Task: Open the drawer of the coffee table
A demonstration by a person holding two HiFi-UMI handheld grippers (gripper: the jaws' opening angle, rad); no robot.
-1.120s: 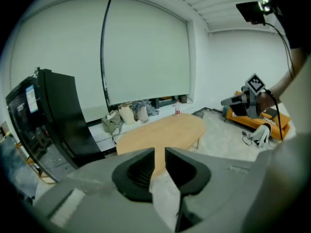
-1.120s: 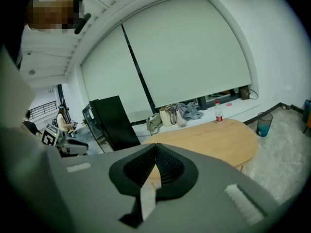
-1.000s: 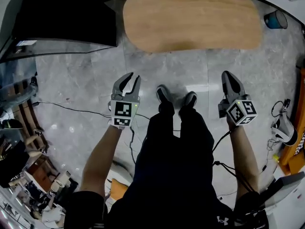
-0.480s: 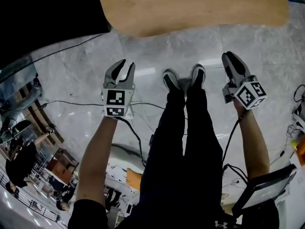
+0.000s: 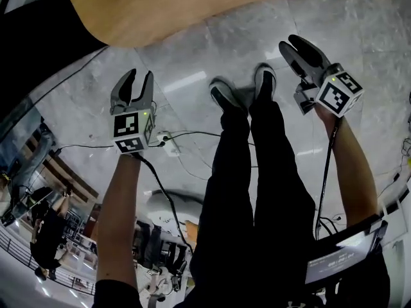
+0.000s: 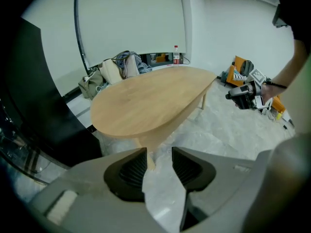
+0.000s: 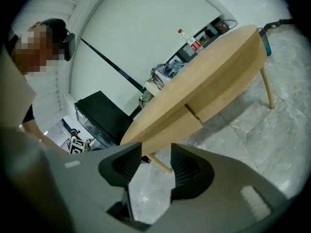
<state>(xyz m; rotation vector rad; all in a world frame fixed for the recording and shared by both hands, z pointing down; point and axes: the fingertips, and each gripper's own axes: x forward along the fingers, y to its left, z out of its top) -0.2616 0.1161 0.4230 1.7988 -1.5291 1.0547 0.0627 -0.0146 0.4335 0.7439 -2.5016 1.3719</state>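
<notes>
- the coffee table point(image 5: 192, 5) stands on the grey floor point(image 5: 192, 63), at the top of the head view, ahead of the person's shoes point(image 5: 244, 92).
- the drawer point(image 7: 228, 95) is judged to sit in the wooden band under the near edge of the tabletop. a seam point(image 7: 193, 113) is seen in that band in the right gripper view. no handle can be made out.
- the left gripper point(image 5: 139, 76) is held over the floor, short of the table's near edge. its jaws are apart and have just been opening. only floor is seen between them.
- the right gripper point(image 5: 292, 43) is held on the other side of the legs, also short of the table. its jaws are apart too and have just been opening. nothing is held.
- the step in hand is judged to be the reach to the drawer front. the table is not yet touched.
- to do it well, one gripper should be brought low and level to the band, next to the seam. the jaws should be left wide until the edge of the drawer is between them.
- then the jaws should be closed firmly and the drawer pulled straight out, not up, so that the table is not dragged or tipped.
</notes>
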